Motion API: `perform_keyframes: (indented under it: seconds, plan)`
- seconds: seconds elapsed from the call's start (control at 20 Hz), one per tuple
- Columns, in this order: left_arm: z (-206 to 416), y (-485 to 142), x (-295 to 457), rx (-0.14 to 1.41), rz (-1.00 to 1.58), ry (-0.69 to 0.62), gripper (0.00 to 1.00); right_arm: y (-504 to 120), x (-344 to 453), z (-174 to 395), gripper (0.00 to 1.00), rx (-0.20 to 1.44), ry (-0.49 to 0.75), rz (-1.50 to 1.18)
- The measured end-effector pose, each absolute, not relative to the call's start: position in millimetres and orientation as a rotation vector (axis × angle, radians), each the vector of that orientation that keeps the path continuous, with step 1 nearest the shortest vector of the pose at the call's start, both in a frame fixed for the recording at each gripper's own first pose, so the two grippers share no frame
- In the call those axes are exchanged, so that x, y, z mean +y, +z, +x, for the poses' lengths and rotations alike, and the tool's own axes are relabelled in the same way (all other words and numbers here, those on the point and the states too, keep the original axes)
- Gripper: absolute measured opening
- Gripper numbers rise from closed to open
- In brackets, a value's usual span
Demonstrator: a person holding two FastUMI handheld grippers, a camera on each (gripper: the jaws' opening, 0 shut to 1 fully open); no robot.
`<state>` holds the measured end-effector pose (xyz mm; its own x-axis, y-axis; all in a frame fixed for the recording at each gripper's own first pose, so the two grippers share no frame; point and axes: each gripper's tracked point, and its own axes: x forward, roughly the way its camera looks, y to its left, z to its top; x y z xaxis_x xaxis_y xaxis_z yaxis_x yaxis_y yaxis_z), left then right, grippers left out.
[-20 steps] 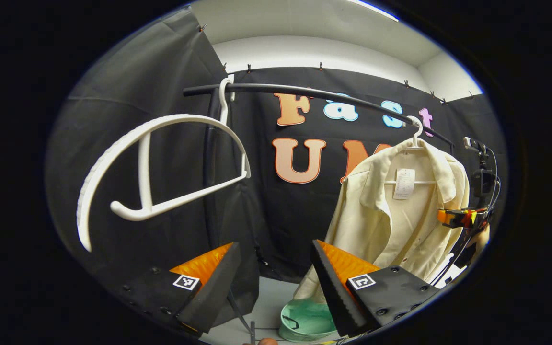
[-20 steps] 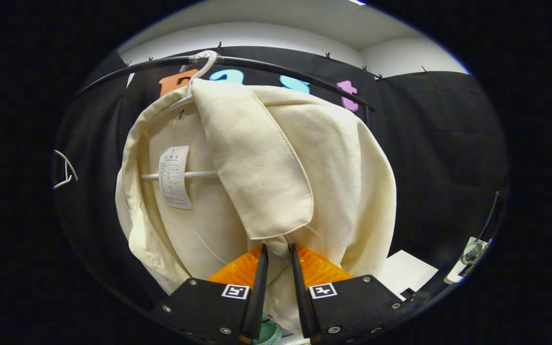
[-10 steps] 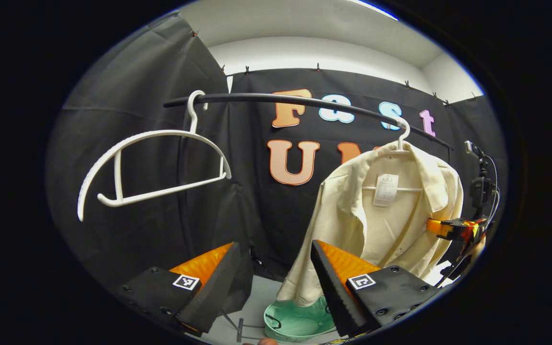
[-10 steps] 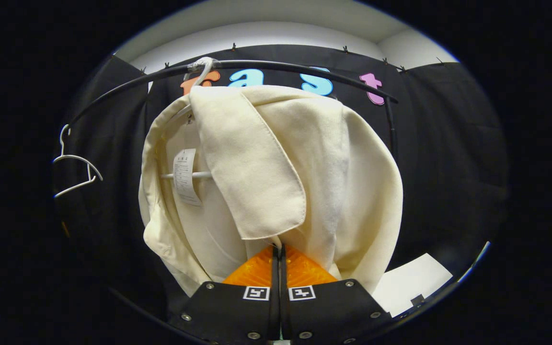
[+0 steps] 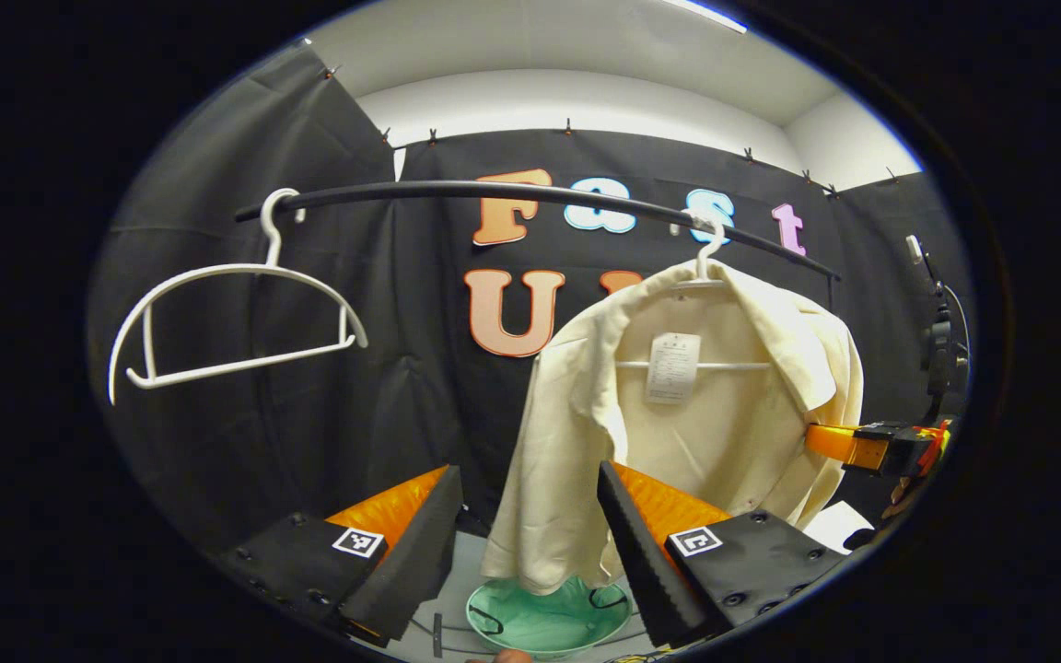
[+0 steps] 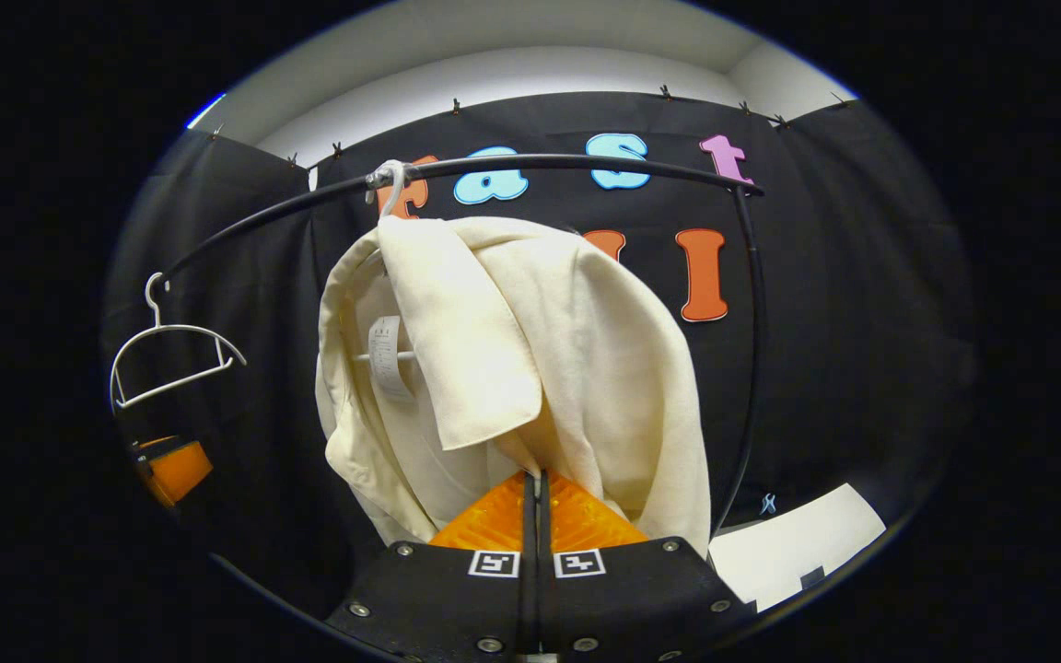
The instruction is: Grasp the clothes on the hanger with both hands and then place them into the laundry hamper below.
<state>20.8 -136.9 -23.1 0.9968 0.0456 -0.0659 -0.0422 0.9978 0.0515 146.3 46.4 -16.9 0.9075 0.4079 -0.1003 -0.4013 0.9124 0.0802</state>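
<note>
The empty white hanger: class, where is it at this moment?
In the left gripper view, the empty hanger hangs at the left end of the black rail, apart from the cream shirt hanging farther right.

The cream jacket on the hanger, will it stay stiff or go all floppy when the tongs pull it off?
Probably floppy: the cream cloth jacket already droops in soft folds from its white plastic hanger. It looks light, since the thin hanger holds it. Its hem hangs just over the green round hamper, so it would likely crumple in.
</note>
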Motion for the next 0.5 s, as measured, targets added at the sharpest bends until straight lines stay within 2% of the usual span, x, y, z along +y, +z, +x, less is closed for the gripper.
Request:
perform_keyframes:
  seconds: [0.05,0.15,0.3,0.45,0.5]
  plan:
    - [27,-24,-147,0.069,0.048,0.024,0.94,-14,43,143,0.00,0.111,0.424,0.067]
    - [40,-29,-166,0.079,0.044,-0.017,1.00,-7,37,135,0.00,0.097,0.441,0.082]
    - [62,-39,-183,0.102,0.041,-0.048,0.94,1,33,127,0.00,0.077,0.463,0.087]
    - [80,-44,-192,0.113,0.020,-0.060,0.94,5,29,120,0.00,0.068,0.468,0.090]
    - [86,-44,-192,0.112,0.018,-0.057,0.97,5,27,119,0.00,0.065,0.466,0.093]
